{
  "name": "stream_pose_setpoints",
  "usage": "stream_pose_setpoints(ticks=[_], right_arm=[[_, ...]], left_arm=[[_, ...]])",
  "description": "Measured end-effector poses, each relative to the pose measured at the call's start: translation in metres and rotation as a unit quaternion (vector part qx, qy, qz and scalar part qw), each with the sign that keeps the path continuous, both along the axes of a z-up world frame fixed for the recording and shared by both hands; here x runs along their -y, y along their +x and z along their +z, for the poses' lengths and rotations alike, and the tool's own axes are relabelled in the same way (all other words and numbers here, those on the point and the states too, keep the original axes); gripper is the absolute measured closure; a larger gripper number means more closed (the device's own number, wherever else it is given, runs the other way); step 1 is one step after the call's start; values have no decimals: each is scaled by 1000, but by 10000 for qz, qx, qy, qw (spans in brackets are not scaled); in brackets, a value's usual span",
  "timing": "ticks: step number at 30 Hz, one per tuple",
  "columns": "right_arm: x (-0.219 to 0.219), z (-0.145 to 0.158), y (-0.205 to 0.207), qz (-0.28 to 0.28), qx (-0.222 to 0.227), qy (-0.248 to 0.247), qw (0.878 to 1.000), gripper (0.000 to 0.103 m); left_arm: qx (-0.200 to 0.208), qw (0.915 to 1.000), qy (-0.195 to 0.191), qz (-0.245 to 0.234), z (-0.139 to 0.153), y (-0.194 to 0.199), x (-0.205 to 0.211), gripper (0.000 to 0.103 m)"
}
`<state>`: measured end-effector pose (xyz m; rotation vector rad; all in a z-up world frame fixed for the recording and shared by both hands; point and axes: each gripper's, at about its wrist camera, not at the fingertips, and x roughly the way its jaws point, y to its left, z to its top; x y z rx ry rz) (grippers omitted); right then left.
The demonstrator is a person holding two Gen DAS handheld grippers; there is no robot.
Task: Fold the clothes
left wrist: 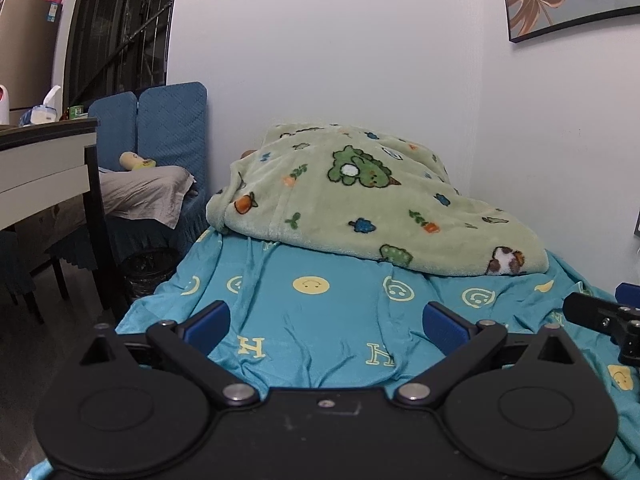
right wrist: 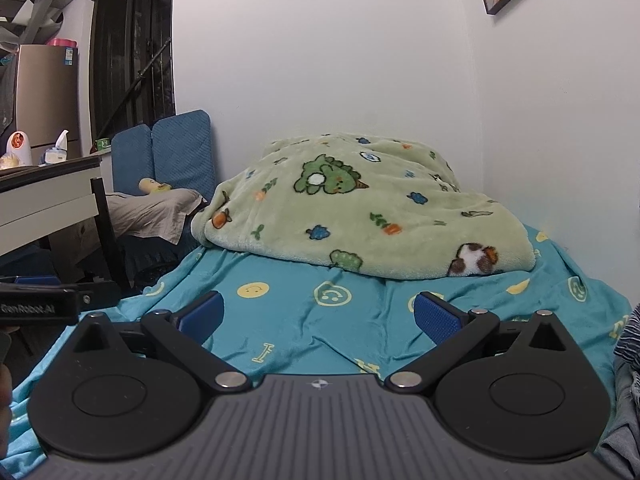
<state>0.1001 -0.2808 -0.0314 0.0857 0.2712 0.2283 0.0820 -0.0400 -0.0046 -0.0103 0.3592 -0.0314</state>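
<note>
My left gripper (left wrist: 326,322) is open and empty above a teal bed sheet (left wrist: 320,320) with smiley prints. My right gripper (right wrist: 318,314) is open and empty over the same sheet (right wrist: 304,328). Dark striped and grey clothing (right wrist: 628,380) lies at the far right edge of the right wrist view, beside my right gripper. The right gripper's body shows at the right edge of the left wrist view (left wrist: 608,320); the left gripper's body shows at the left edge of the right wrist view (right wrist: 44,304).
A heaped green fleece blanket (left wrist: 360,196) with dinosaur prints lies at the bed's far end against the white wall (left wrist: 340,60). A desk (left wrist: 44,168) stands at left, with blue chairs (left wrist: 172,128) and a grey cloth (left wrist: 140,192) behind it.
</note>
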Motion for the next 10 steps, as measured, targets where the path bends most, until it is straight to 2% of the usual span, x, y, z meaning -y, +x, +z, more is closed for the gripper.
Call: stream_pose_setpoints(ticks=[10], right_arm=[[2, -1, 0, 17, -26, 61, 10000, 0]], left_arm=[[-109, 9999, -49, 61, -5, 2, -4, 0]])
